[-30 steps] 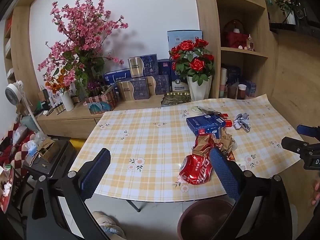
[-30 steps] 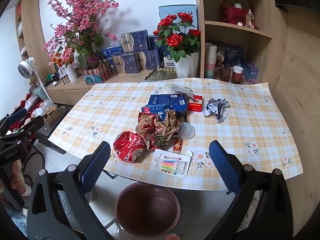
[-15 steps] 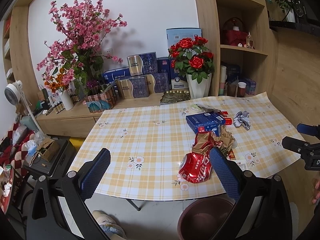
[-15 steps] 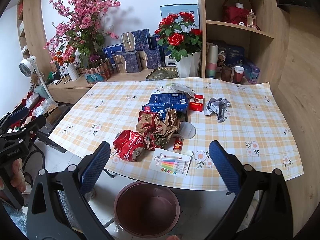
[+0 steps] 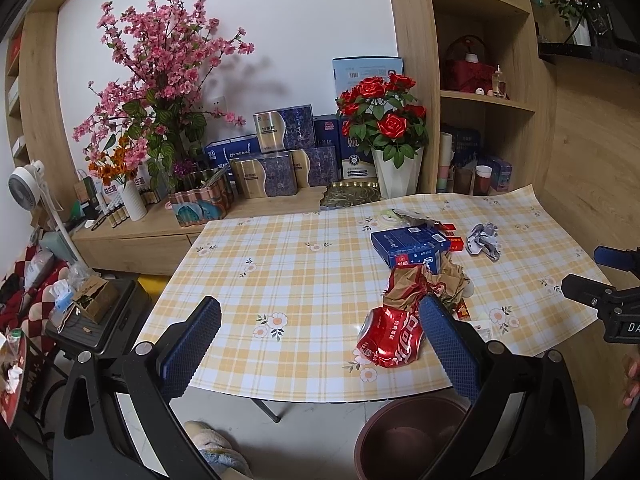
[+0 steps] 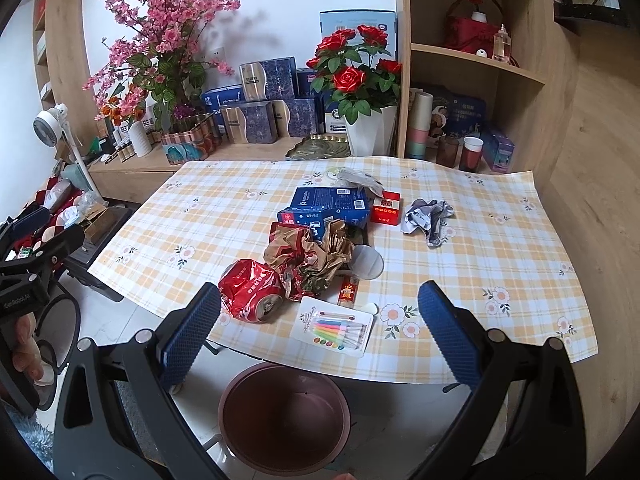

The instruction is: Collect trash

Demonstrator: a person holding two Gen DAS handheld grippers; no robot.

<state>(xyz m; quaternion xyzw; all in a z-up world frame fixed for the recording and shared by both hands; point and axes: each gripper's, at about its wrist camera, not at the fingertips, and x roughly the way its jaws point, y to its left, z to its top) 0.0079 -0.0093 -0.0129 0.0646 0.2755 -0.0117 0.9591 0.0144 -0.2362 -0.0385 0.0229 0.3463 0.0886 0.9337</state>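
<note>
Behind the left claw [image 5: 320, 334], half-hidden crushed can [image 5: 390, 342]

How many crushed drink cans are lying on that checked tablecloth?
1. The crushed red can lies near the front edge of the tablecloth, against the crumpled brown paper. Another might be hidden under that pile.

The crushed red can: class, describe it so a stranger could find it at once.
On the checked tablecloth, find the trash pile. The crushed red can lies at its near left edge, above the brown bin. It alone is shiny metal with white lettering.
</note>
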